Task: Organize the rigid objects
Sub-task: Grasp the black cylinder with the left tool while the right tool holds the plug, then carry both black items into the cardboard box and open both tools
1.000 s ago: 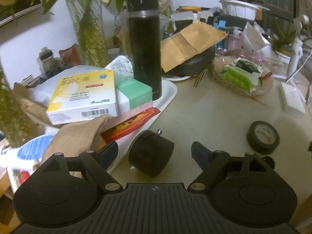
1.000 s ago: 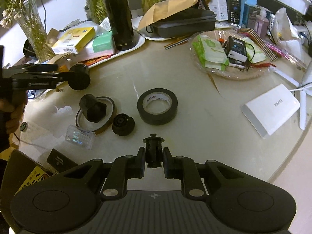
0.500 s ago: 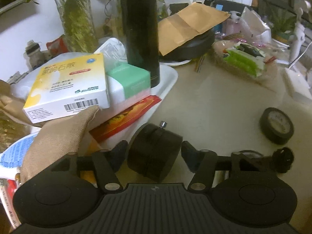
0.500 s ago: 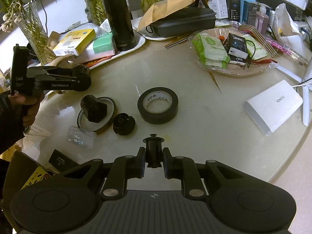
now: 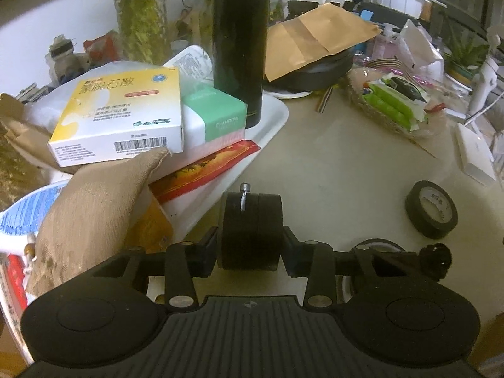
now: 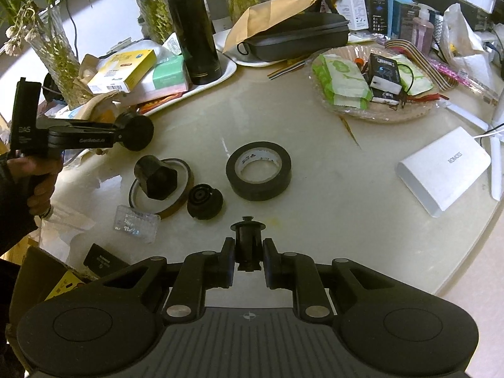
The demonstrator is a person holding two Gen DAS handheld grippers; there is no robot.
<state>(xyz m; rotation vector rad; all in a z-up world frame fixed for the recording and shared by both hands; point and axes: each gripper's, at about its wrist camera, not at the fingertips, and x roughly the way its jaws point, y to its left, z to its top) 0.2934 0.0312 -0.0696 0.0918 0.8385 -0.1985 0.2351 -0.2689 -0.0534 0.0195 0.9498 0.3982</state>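
Black rubber and hard plastic make up the caster wheel (image 5: 250, 231), which the left gripper (image 5: 249, 247) clamps across its two flat faces, one finger pad on each side. It hangs just above the pale tabletop (image 5: 340, 163), beside the near corner of the white tray (image 5: 271, 126) that carries the black thermos (image 5: 239, 44) and the yellow medicine box (image 5: 123, 116). A short metal stem (image 5: 243, 195) rises from the top of the wheel (the only shiny, narrow feature on it). By its look the wheel is stiff and fairly dense, unlikely to deform; its curved tread would roll out of a grip, so the flat faces are the sound place to take hold, as here.

The right gripper (image 6: 249, 258) is closed on a small black flanged plug (image 6: 248, 239), held upright by its shank, well away from the tray. This piece seems light and rigid; its narrow body leaves little pad contact, so it could twist.

Between the tray and the right gripper lie, on the tabletop, a black tape roll (image 6: 258, 170), a ribbed black knob (image 6: 204, 201) and a black hexagonal cap (image 6: 156, 176) resting on an amber tape ring (image 6: 182, 201).
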